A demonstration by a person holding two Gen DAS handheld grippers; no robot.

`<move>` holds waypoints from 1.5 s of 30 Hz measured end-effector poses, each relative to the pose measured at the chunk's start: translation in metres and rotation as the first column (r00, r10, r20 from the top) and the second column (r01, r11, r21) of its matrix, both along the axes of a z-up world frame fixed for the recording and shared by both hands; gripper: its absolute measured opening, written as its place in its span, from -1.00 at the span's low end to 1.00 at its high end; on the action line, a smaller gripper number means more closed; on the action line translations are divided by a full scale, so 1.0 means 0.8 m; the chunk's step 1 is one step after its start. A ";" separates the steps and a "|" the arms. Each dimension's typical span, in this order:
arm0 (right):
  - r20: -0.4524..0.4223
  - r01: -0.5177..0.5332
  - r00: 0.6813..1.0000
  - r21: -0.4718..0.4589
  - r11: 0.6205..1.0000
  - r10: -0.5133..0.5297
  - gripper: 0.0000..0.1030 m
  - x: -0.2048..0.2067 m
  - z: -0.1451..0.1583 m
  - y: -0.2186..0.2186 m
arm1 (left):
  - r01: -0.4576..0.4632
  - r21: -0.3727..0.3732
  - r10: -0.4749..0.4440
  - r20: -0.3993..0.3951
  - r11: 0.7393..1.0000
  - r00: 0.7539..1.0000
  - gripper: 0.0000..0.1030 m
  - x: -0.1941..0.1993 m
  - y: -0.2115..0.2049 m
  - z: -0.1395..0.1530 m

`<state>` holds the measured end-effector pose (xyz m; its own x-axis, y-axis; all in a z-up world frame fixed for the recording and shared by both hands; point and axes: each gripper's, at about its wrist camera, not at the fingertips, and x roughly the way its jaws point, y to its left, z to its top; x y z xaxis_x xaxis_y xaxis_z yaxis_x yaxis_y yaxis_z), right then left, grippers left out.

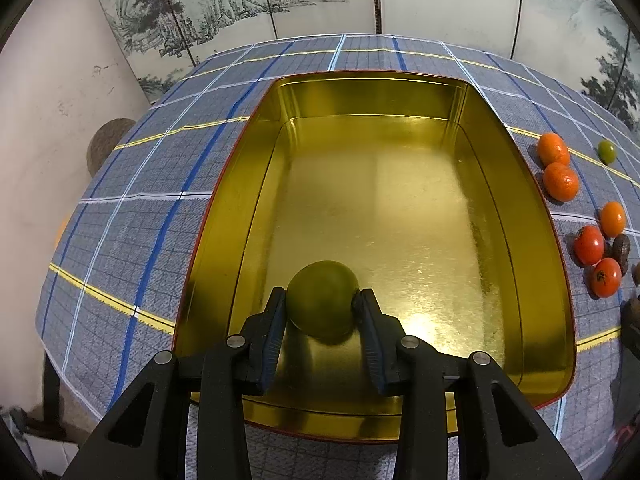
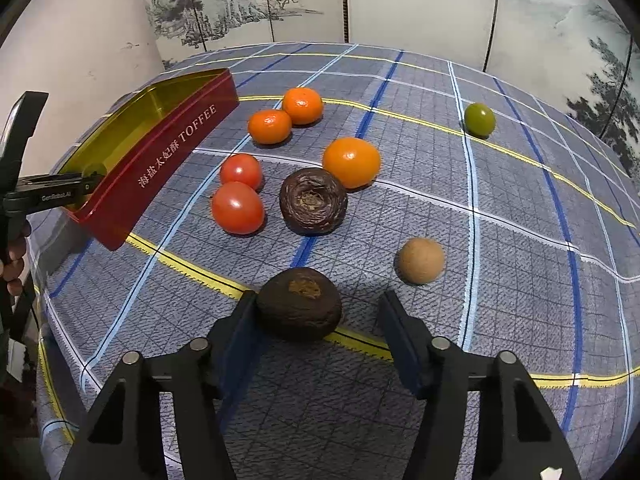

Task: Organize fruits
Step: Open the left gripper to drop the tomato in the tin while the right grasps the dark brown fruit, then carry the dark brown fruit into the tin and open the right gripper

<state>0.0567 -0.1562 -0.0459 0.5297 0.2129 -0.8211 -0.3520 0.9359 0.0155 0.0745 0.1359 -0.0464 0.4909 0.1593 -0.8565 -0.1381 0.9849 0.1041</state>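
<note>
the counter (image 2: 500, 240) was covered by a grey-blue cloth with a grid of white, blue and yellow lines, lying flat with no visible folds. behind it stood a folding screen (image 2: 420, 4) painted with ink mountains and pines; to the left was a plain, scuffed pale wall (image 1: 60, 100).

a red toffee tin (image 1: 400, 92) with a gold interior sat on the left part of the counter. the left claw (image 1: 322, 302) was clenched on a green fruit (image 1: 322, 300), held low over the near end of the tin's floor.

to the right of the tin, loose fruit lay on the cloth: two mandarins (image 2: 286, 120) touching, a larger orange (image 2: 351, 162), two tomatoes (image 2: 239, 196) side by side, a dark brown wrinkled fruit (image 2: 313, 201), a tan round fruit (image 2: 420, 260), and a small green fruit (image 2: 479, 119) well apart at the far right.

the right claw (image 2: 320, 312) straddled a second dark brown fruit (image 2: 299, 304) at the near edge; its left pad touched it, the right pad stood clear, so it was not yet gripped.
</note>
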 end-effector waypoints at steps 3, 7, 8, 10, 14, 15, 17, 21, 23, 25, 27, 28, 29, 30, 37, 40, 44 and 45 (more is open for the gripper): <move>-0.001 -0.008 1.000 -0.001 1.000 0.008 0.03 0.000 0.000 0.002 | 0.000 -0.001 0.000 -0.001 1.000 1.000 -0.26 0.001 0.000 0.000; -0.002 -0.013 1.000 0.003 1.000 0.013 -0.02 0.000 0.000 0.002 | 0.000 0.000 0.000 -0.001 1.000 1.000 -0.26 0.001 -0.002 0.002; -0.002 -0.015 1.000 0.004 1.000 0.015 -0.05 0.000 0.000 0.002 | 0.002 -0.001 -0.002 -0.001 1.000 1.000 -0.25 0.001 -0.001 0.002; -0.002 -0.020 1.000 0.008 1.000 0.020 -0.12 0.000 0.001 0.002 | 0.004 -0.005 -0.004 0.001 1.000 1.000 -0.24 0.000 -0.001 0.003; -0.004 -0.034 0.999 0.009 0.999 0.034 -0.27 0.000 0.001 0.006 | 0.004 -0.022 -0.004 0.007 1.000 1.000 -0.19 0.001 0.004 0.003; -0.004 -0.035 0.999 0.012 0.999 0.035 -0.27 0.000 0.001 0.006 | 0.004 -0.027 -0.004 0.012 1.000 1.000 -0.18 0.000 0.005 0.004; -0.003 -0.035 0.999 0.013 0.999 0.035 -0.27 0.000 0.001 0.006 | 0.008 -0.036 -0.007 0.019 0.999 1.000 -0.16 -0.001 0.006 0.006; -0.012 -0.031 0.999 0.022 0.999 0.031 -0.28 0.001 0.002 0.005 | 0.002 -0.057 0.000 0.035 0.998 0.999 0.05 -0.004 0.009 0.012; -0.006 -0.032 0.999 0.025 0.999 0.032 -0.28 0.002 0.007 0.006 | -0.003 -0.073 0.007 0.053 0.997 0.999 0.13 -0.006 0.011 0.017; 0.010 -0.034 0.999 0.023 0.999 0.034 -0.28 0.003 0.015 0.007 | -0.012 -0.102 0.020 0.079 0.995 0.997 0.26 -0.011 0.017 0.025; 0.045 -0.041 0.998 0.026 0.999 0.040 -0.29 0.004 0.029 0.010 | -0.022 -0.143 0.039 0.114 0.989 0.993 0.37 -0.019 0.027 0.035; 0.063 -0.050 0.997 0.029 0.998 0.048 -0.29 0.005 0.037 0.013 | -0.026 -0.155 0.047 0.127 0.987 0.991 0.39 -0.022 0.029 0.040; 0.083 -0.066 0.995 0.031 0.997 0.063 -0.29 0.006 0.046 0.018 | -0.032 -0.171 0.058 0.147 0.985 0.987 0.42 -0.027 0.035 0.046; 0.101 -0.080 0.992 0.030 0.996 0.077 -0.29 0.007 0.053 0.024 | -0.037 -0.182 0.068 0.163 0.983 0.984 0.46 -0.031 0.040 0.051; 0.151 -0.234 0.963 0.074 0.969 0.221 -0.29 0.022 0.089 0.095 | -0.137 -0.200 0.182 0.228 0.970 0.956 0.55 -0.064 0.081 0.082; 0.152 -0.304 0.945 0.080 0.949 0.290 -0.29 0.029 0.090 0.138 | -0.195 -0.188 0.236 0.227 0.963 0.945 0.55 -0.078 0.101 0.086; 0.133 -0.372 0.924 0.081 0.925 0.360 -0.29 0.035 0.081 0.184 | -0.267 -0.137 0.291 0.207 0.954 0.934 0.55 -0.093 0.122 0.083; 0.127 -0.383 0.920 0.078 0.920 0.372 -0.29 0.036 0.078 0.194 | -0.275 -0.129 0.297 0.202 0.953 0.933 0.55 -0.096 0.126 0.081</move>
<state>0.0854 -0.0009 0.0165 0.4778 0.4920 -0.7277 -0.6835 0.7286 0.0438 -0.0022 0.2367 0.0182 0.6117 0.2418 -0.7532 -0.4236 0.9042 -0.0538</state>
